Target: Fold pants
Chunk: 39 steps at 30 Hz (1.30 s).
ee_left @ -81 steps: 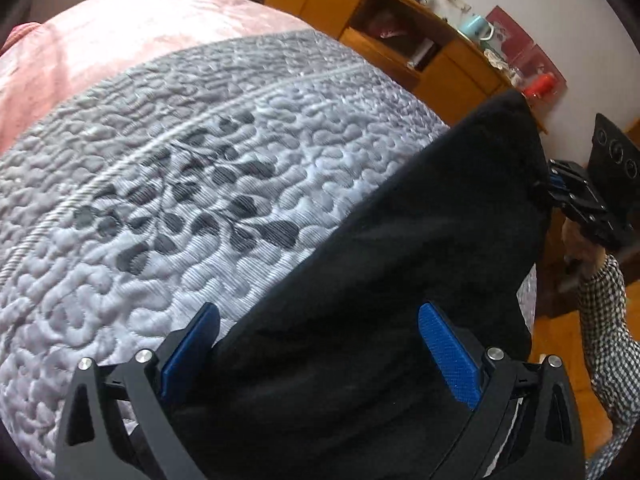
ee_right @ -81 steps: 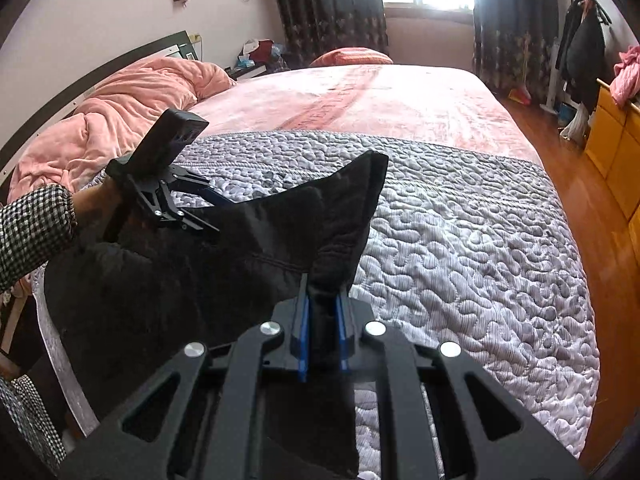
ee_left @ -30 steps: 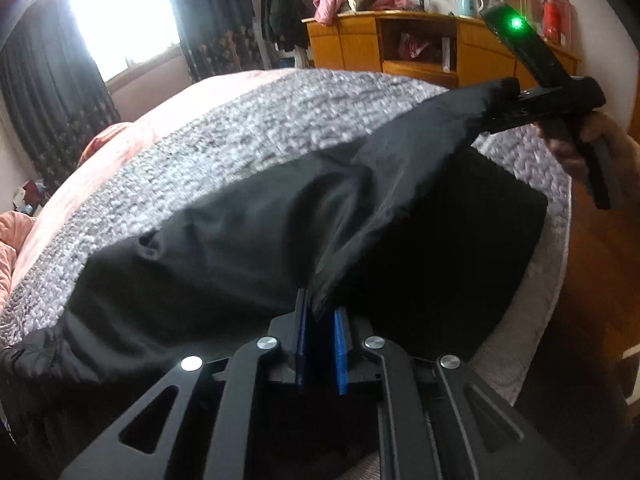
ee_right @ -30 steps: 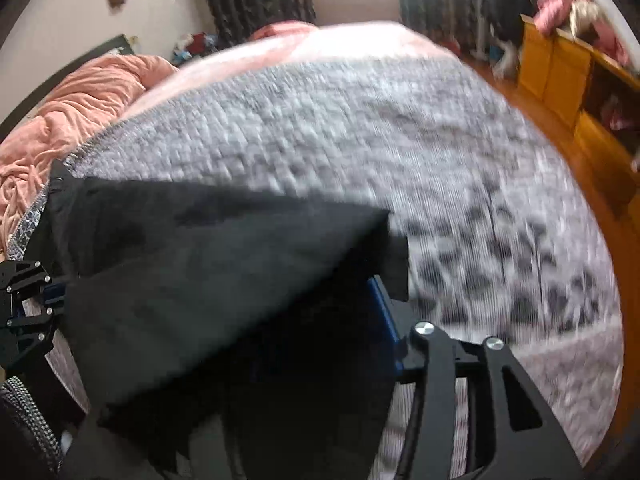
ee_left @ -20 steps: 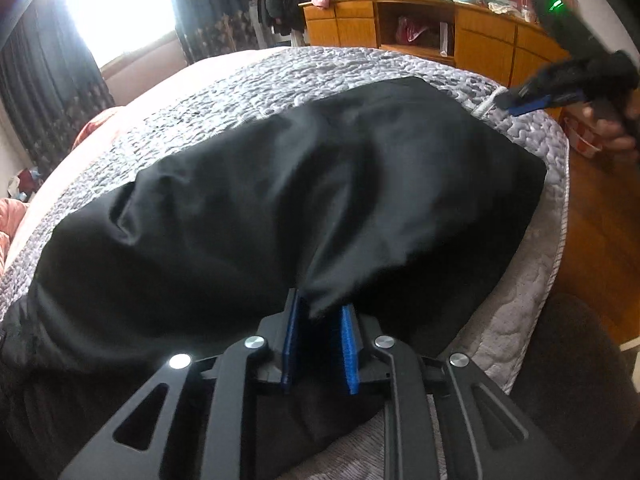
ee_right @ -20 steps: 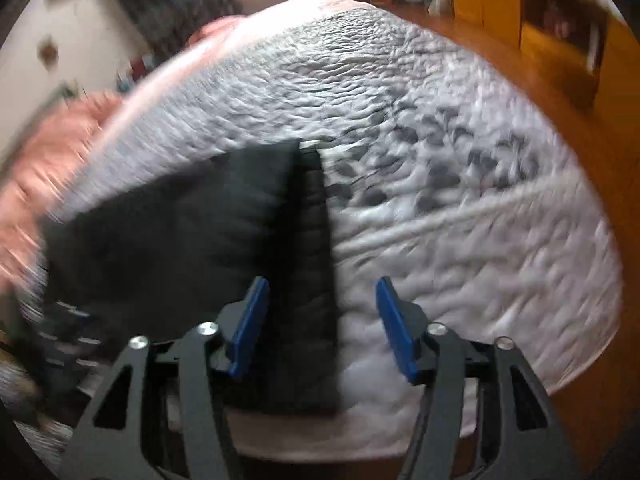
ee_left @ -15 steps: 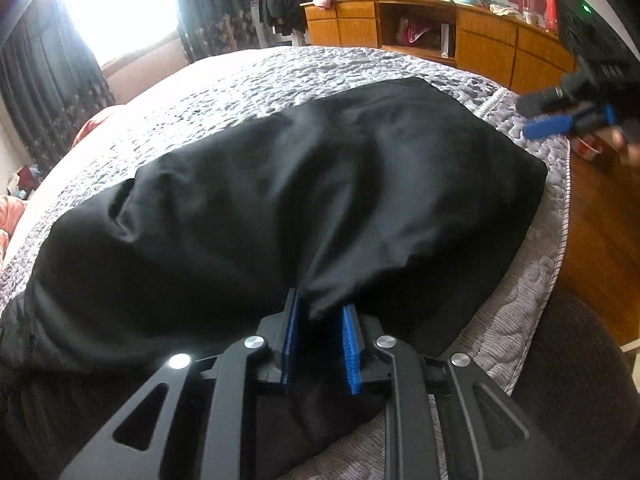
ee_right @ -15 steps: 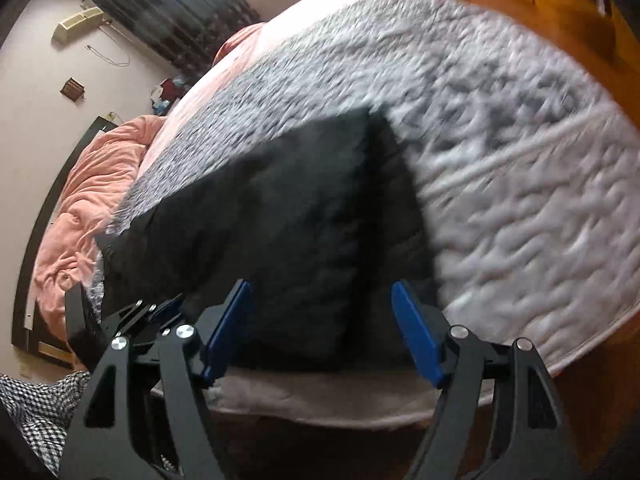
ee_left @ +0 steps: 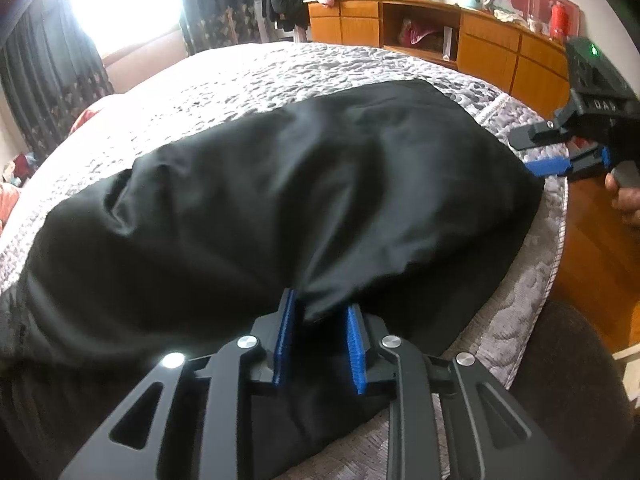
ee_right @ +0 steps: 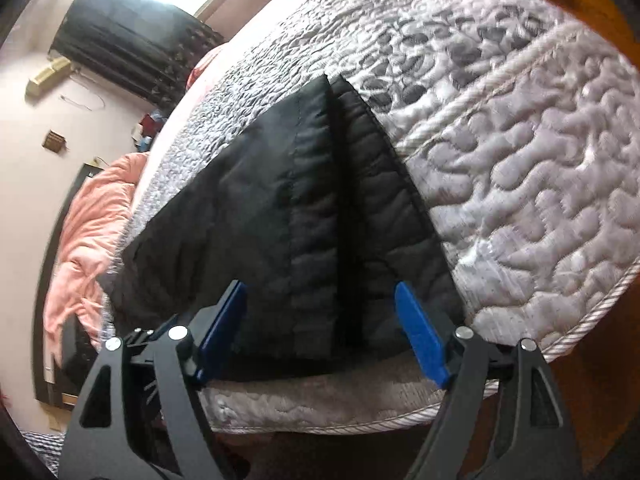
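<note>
Black pants (ee_left: 300,184) lie folded over on the grey quilted bedspread (ee_left: 260,68), close to the bed's near edge. My left gripper (ee_left: 320,320) is low over their near fold; its jaws are opening, and a tip of black cloth sits loose between the blue pads (ee_left: 285,340). In the left wrist view my right gripper (ee_left: 540,154) hovers off the pants' far end, held by a hand (ee_left: 624,200). In the right wrist view it (ee_right: 320,286) stands wide over the stacked pant ends (ee_right: 280,208). Its jaws are still opening, and nothing touches its pads.
An orange wooden cabinet (ee_left: 480,52) with clutter stands beyond the bed, above a wooden floor (ee_left: 592,272). A dark rounded seat (ee_left: 580,380) is by the bed's corner. A pink duvet (ee_right: 88,240) lies at the headboard end. The bedspread's corded edge (ee_right: 580,320) is close.
The right gripper let go of the lifted pant end, which dropped flat on the lower layer, then drew back past the bed edge and rolled. The left jaws parted slightly.
</note>
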Motion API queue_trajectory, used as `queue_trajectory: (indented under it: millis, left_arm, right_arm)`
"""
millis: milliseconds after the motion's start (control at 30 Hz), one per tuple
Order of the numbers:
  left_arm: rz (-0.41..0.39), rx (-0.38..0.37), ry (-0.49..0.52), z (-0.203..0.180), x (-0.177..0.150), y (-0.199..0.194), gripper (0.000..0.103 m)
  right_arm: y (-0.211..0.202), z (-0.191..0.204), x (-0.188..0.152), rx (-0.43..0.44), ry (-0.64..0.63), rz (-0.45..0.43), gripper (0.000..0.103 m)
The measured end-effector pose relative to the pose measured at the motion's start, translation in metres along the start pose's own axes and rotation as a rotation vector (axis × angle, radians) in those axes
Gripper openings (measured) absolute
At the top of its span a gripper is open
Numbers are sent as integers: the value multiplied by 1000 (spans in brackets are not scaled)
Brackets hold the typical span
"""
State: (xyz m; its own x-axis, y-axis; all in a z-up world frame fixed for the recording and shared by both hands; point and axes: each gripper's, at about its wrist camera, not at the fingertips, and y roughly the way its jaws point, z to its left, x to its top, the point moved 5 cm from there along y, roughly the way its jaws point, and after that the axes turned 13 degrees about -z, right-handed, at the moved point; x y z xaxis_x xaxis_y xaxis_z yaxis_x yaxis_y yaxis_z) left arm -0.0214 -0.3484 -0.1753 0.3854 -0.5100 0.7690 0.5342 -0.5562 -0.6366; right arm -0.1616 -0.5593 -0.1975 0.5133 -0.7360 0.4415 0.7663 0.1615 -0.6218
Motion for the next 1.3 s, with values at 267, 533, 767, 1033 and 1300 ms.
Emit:
queue_trajectory:
  millis: [267, 533, 767, 1033, 1300]
  left_arm:
    - [18, -10, -61, 5, 2, 3, 32]
    - [-41, -33, -79, -13, 18, -12, 32]
    - [-12, -67, -103, -23, 8, 4, 32]
    - [-11, -90, -147, -14, 3, 8, 33]
    - [12, -141, -202, 0, -2, -15, 40]
  right_arm:
    - [15, 22, -2, 49, -61, 15, 19]
    - [-15, 31, 21, -20, -129, -69, 9]
    - [18, -3, 7, -187, -69, 9, 20]
    - [-13, 72, 15, -272, -291, -102, 33]
    - [73, 95, -25, -186, -242, 186, 26]
